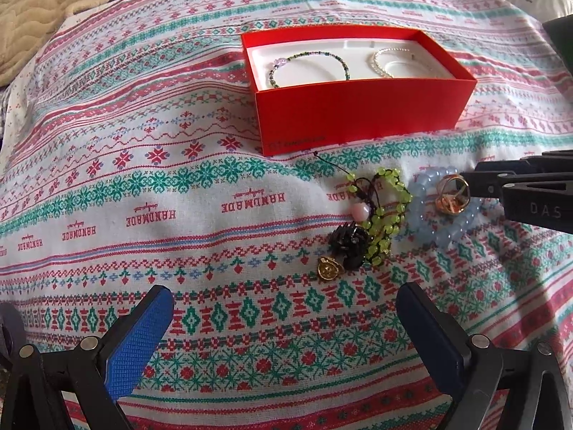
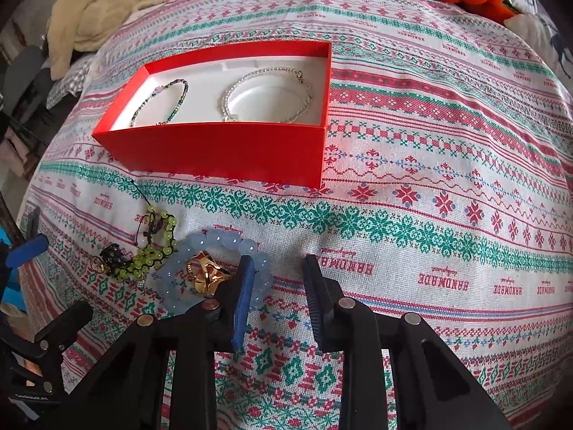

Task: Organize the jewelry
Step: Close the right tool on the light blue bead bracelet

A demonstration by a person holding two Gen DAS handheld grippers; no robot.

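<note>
Left wrist view first: the left gripper [image 1: 284, 317] hangs low over the patterned cloth [image 1: 143, 186] with its blue-padded fingers [image 1: 138, 337] spread wide, nothing between them. Just ahead sits a little heap of jewelry: a gold ring [image 1: 328, 268] touching a black spiky piece [image 1: 349, 243], then a lime green beaded bracelet [image 1: 381, 211] with a pink bead [image 1: 361, 211], and beside that a pale blue bead bracelet [image 1: 440, 211] with gold rings [image 1: 452, 193] lying inside its loop. The right gripper [image 1: 476, 186] comes in from the right, its tips right at those rings. Farther back is the red box [image 1: 358, 118], with a dark green beaded bracelet [image 1: 308, 68] on its left side and a clear bead bracelet [image 1: 390, 61] on its right.

Right wrist view: the right gripper [image 2: 277, 283] has its fingers [image 2: 243, 294] parted and empty, the left finger lying over the rim of the pale blue bead bracelet [image 2: 222, 240], close beside the gold rings [image 2: 206, 274]. The lime green beaded bracelet [image 2: 154, 251] lies just left of it. The red box [image 2: 222, 154] is beyond, both bracelets in its white tray.
</note>
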